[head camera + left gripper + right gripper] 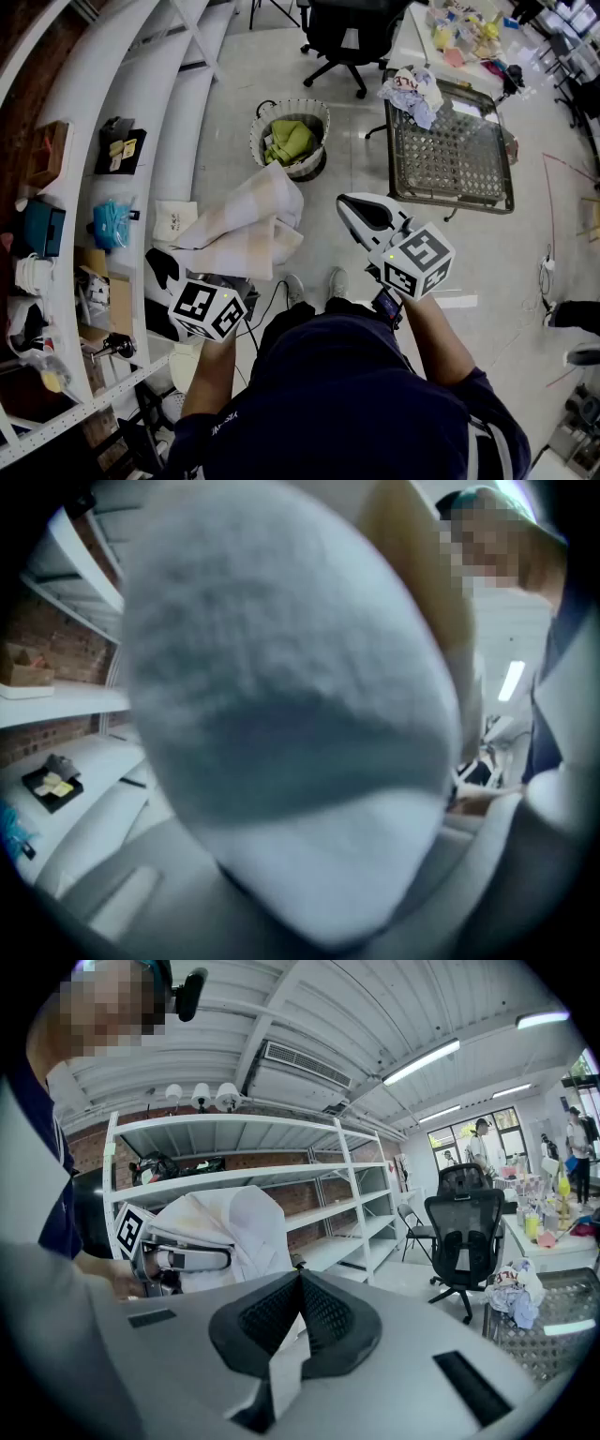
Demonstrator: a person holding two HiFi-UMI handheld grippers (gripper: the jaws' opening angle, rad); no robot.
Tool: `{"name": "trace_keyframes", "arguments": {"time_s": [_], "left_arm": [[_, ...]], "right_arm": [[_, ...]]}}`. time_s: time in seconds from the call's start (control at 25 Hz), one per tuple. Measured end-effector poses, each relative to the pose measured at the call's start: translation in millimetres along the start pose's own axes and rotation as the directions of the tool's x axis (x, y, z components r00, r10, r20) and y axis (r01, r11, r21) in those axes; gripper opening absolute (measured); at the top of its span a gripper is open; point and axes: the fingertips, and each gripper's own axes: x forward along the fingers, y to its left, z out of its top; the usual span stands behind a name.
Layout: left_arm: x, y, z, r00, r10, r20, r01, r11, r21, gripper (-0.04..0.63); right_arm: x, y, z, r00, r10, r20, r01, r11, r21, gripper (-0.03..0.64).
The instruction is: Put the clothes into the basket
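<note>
Head view: the left tool (171, 264) pinches a cream checked cloth (248, 225) on the near side of the basket (319, 111), which holds a green garment (289, 141); left gripper view: that cloth, blurred, fills the frame; right gripper view: the right tool (300, 1283) is pressed together, empty.

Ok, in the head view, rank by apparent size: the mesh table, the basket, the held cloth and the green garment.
1. mesh table
2. cloth, close behind; held nearer the camera, so its lead over the basket is unsure
3. basket
4. green garment, lying inside it
</note>
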Motion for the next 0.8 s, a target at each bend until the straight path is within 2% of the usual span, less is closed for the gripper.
{"name": "trace_keyframes", "arguments": {"time_s": [0.48,0.8], "left_arm": [[9.5,0.6,-2.0,1.0,0.003,-0.007,-0.003,1.0,-0.01,0.072],[26.8,-17.3,0.6,0.999,0.049,0.006,-0.049,0.999,0.007,0.072]], "right_arm": [[0.8,-7.9,0.0,1.0,0.011,0.003,-0.011,1.0,0.002,0.006],[-19.4,-32.5,-2.2,0.999,0.034,0.019,-0.034,0.999,0.015,0.006]]}}
